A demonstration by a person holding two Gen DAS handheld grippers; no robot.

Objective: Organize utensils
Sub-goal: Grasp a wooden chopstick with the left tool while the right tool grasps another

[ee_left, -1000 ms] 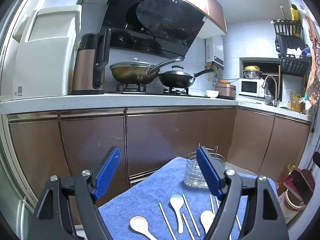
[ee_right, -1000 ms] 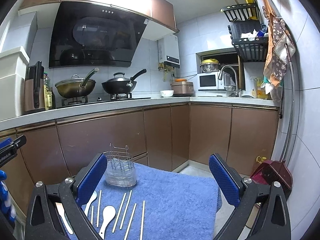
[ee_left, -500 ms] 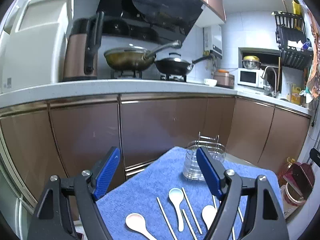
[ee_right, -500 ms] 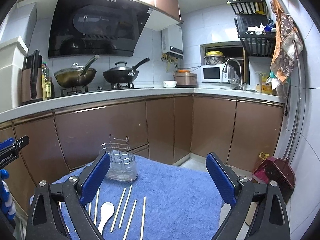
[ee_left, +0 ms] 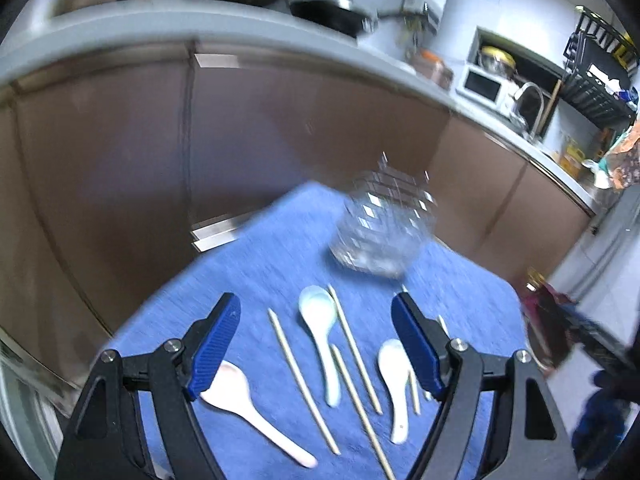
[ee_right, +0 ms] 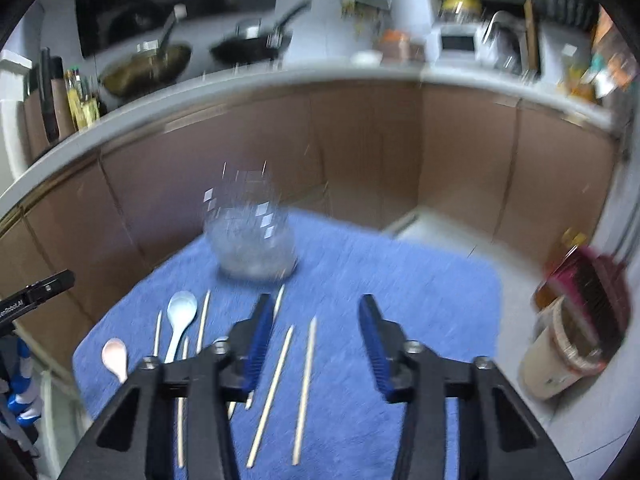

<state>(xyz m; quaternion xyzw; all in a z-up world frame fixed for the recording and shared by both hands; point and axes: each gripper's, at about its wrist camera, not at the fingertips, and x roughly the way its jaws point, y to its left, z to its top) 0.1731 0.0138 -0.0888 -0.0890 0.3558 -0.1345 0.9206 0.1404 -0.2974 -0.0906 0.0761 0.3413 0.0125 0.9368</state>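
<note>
blurred: utensil holder (ee_left: pixel 382 222) | cut off: pink spoon (ee_right: pixel 115 356) handle

1. A blue towel (ee_left: pixel 256 264) covers the support.
2. A clear utensil holder (ee_left: pixel 384 224) stands on it, beyond the fingertips.
3. A pale blue spoon (ee_left: pixel 320 332), pink spoon (ee_left: pixel 240 396), white spoon (ee_left: pixel 394 376) and wooden chopsticks (ee_right: pixel 306 380) lie flat between and beside the fingers.

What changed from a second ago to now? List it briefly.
Both grippers tipped down toward the blue towel. The right gripper has just been narrowing its jaws, with nothing between them; the left gripper is wide open as before. The white spoons, wooden chopsticks and clear wire-topped holder lie unmoved.
</note>
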